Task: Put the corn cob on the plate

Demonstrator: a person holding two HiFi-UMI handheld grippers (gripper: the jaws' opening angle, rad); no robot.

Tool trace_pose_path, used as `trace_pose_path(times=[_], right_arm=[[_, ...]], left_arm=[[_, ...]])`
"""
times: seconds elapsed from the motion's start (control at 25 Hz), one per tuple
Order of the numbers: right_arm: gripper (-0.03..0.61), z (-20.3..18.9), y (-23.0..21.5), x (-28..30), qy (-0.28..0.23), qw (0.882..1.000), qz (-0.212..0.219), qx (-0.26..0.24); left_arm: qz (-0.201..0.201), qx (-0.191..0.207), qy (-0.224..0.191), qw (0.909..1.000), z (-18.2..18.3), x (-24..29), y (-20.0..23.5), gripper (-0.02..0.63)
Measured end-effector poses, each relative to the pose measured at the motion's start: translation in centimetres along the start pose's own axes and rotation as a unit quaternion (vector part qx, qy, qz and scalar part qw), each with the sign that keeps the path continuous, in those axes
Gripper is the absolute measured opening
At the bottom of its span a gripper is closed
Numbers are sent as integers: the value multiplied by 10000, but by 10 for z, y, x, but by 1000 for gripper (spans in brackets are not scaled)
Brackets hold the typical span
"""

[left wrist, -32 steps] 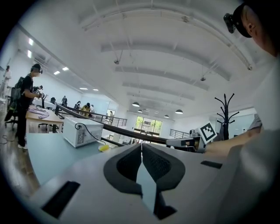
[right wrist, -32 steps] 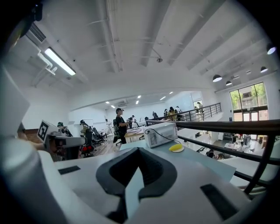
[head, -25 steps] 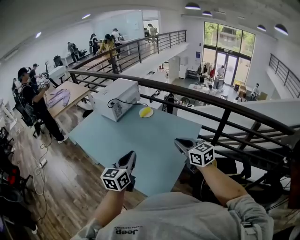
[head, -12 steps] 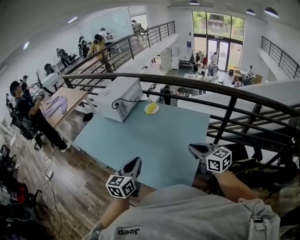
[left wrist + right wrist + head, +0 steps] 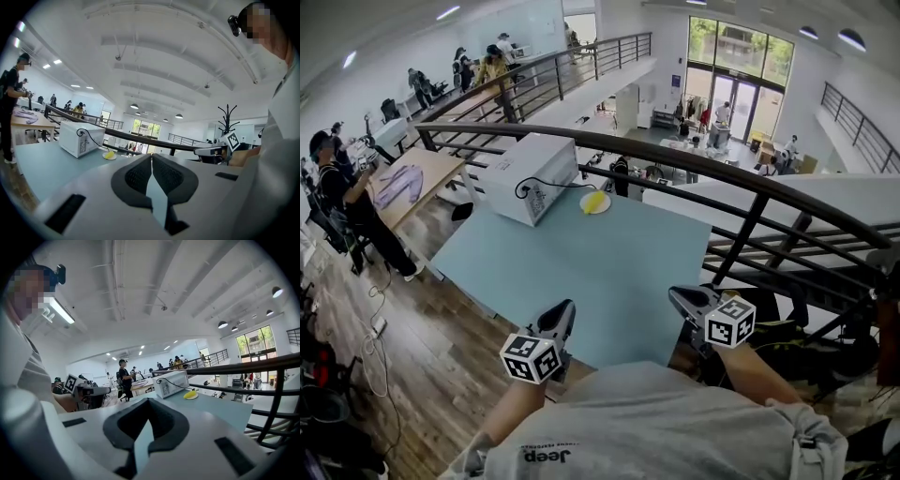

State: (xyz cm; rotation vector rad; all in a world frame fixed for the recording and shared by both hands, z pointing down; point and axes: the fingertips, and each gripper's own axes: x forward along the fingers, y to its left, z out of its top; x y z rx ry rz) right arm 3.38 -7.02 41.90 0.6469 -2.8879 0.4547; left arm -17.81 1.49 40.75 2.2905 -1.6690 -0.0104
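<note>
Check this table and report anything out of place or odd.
Nothing is spilled or damaged. Two oddities: the microwave has its black cord looped across its side, and the corn cob already lies on the plate near the far edge of the table.

Plate (image 5: 587, 209) just right of microwave (image 5: 530, 176)
</note>
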Motion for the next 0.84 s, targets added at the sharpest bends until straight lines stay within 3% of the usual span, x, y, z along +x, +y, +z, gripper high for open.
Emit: trace_pose_path(times=[0.84], right_arm=[[17,-6,2,-30,31,9999,131,-31]], left_arm=[[133,-95,-25,9999,-6,-14,-24,26]])
